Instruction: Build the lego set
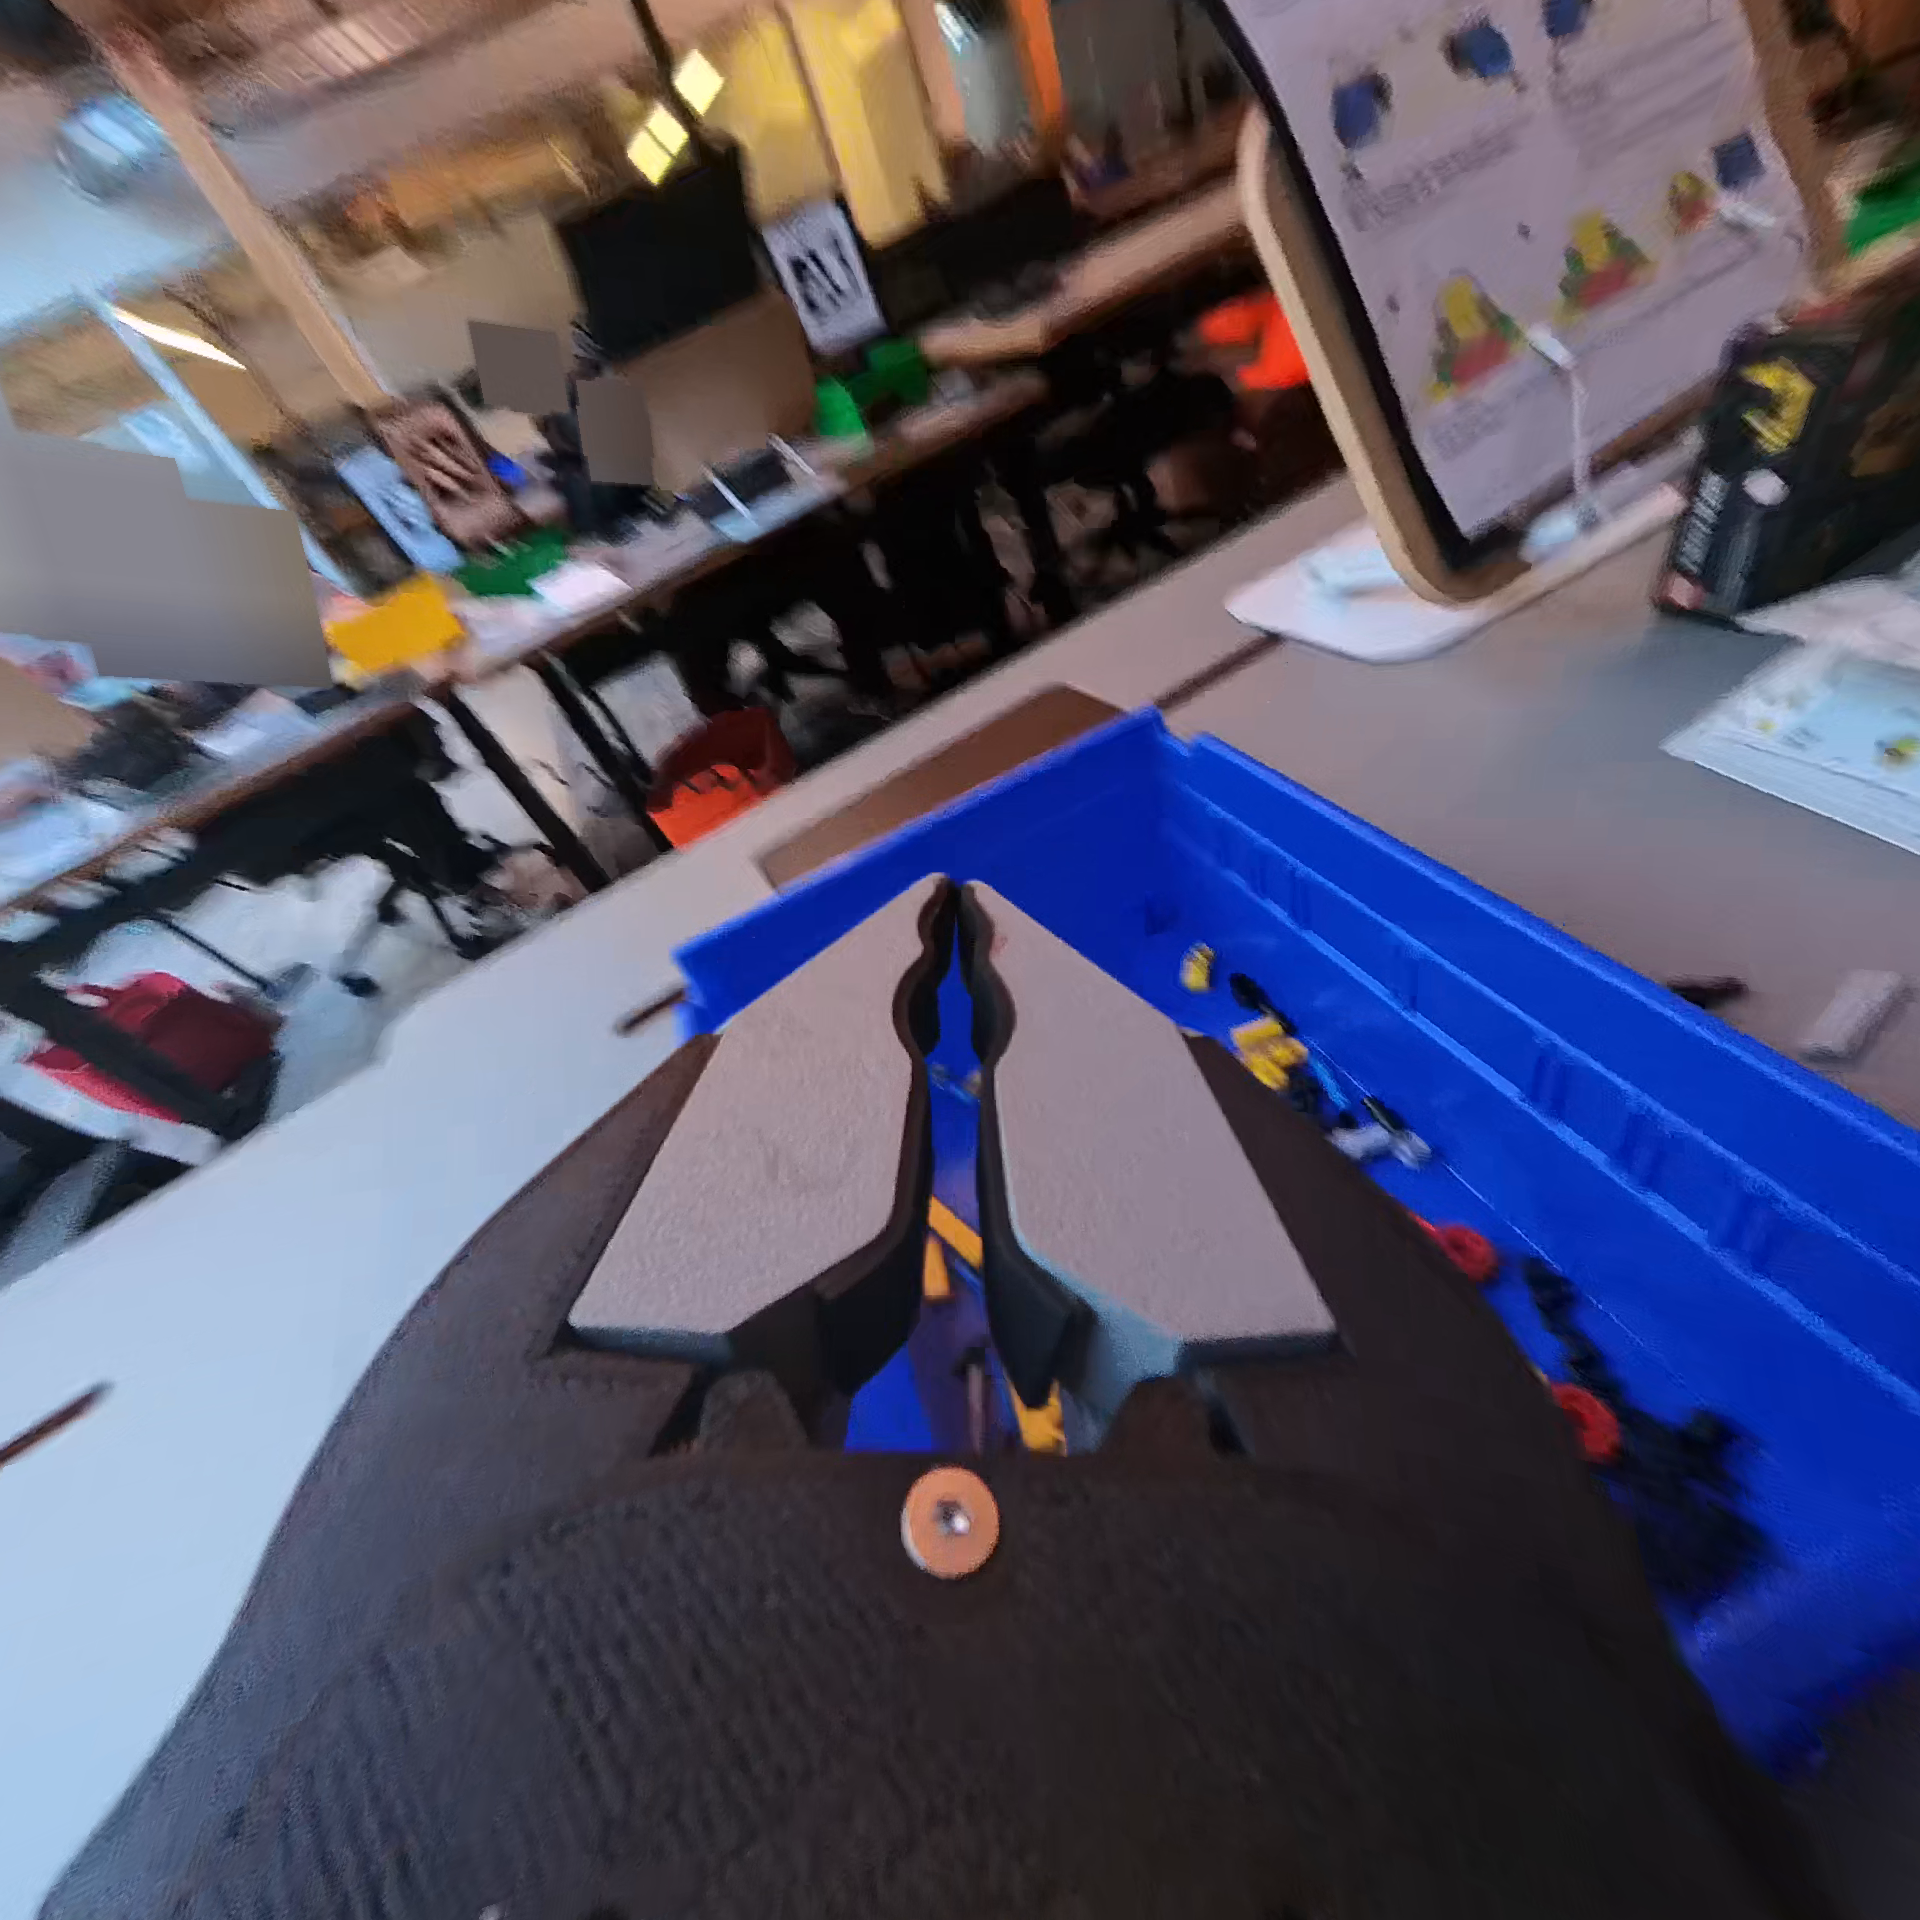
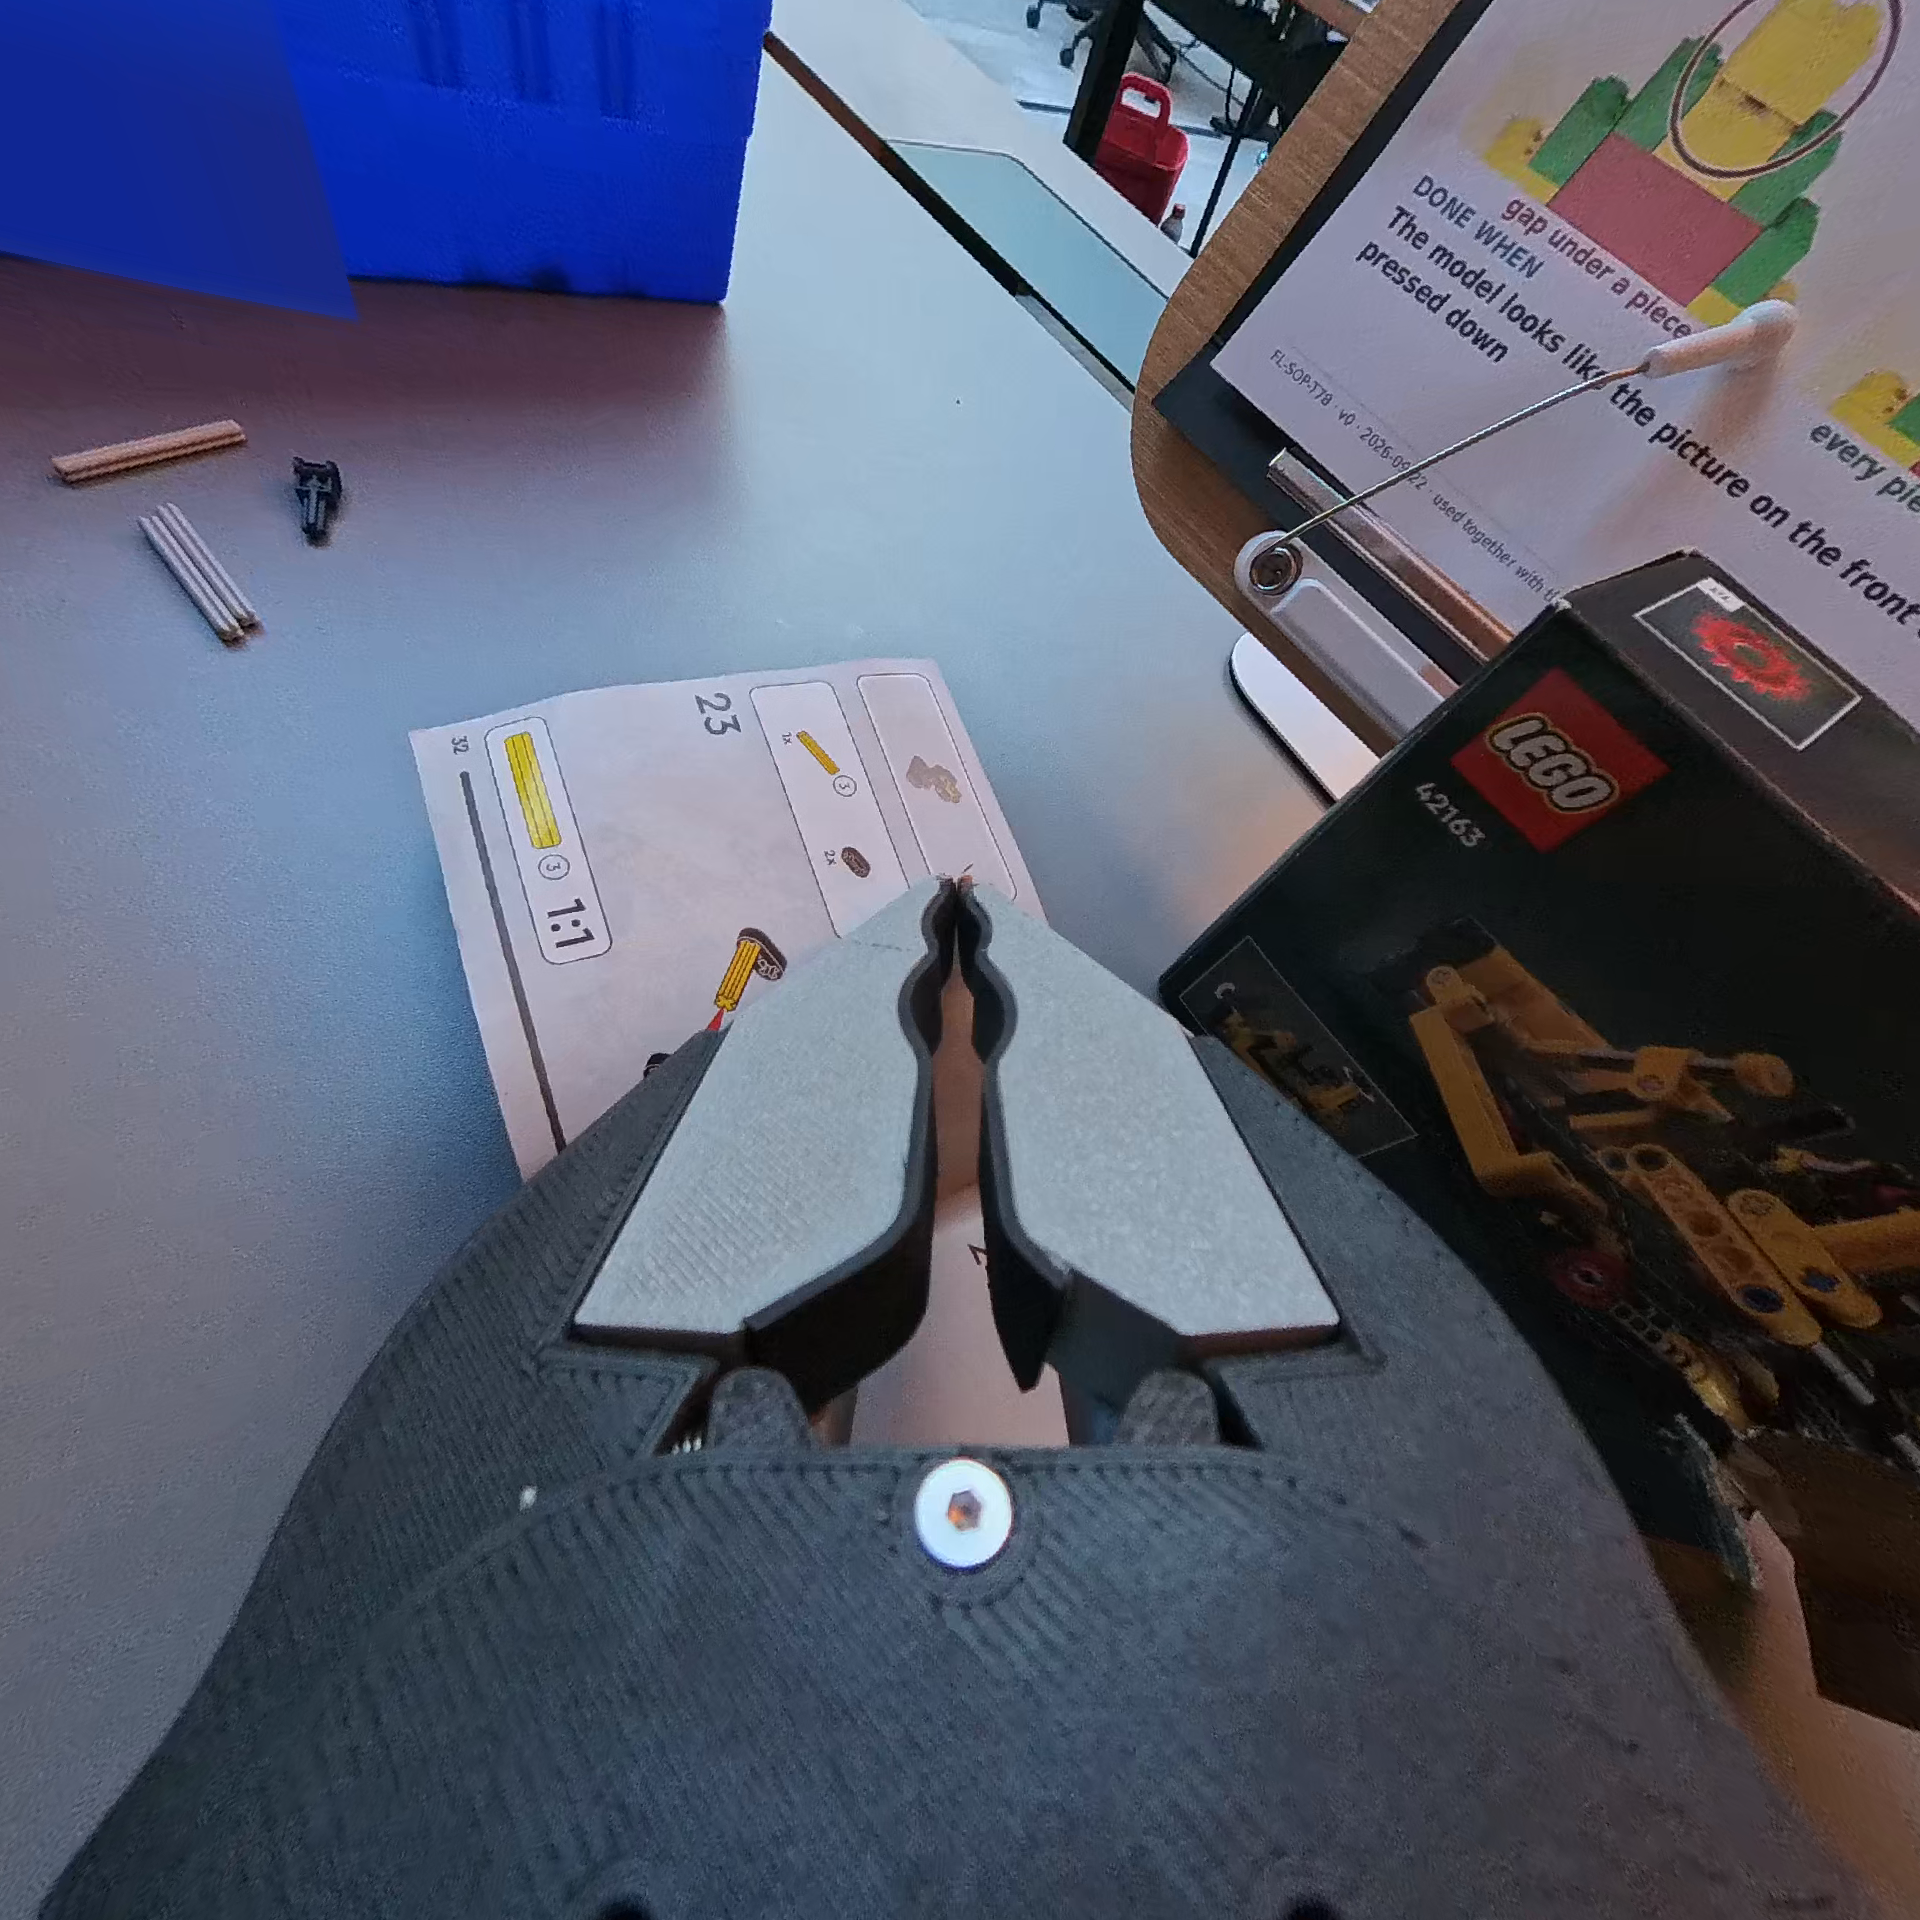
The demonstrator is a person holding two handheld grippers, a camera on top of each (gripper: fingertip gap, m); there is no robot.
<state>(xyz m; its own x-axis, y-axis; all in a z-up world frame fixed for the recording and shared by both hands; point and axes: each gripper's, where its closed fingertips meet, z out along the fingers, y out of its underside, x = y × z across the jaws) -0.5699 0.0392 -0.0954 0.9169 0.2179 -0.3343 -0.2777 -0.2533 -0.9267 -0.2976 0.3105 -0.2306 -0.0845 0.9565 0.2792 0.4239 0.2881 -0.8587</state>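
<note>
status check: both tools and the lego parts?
Left tool shut, empty, over blue bin of loose parts. Right tool shut, empty, over instruction sheet. Two axles and black pin untouched on table.

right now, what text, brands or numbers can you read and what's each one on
I don't copy writing out; it stands on:
instruction sheet: step numbers, sharp
black set box: logo, number, sharp
page on the board: printed lines, sharp
left wrist view: all too blurred

Open workshop-lab: long cluttered benches (image 1: 727, 540) (boxes, parts), instruction board (image 1: 1507, 260) on grey table (image 1: 1507, 748).
</note>
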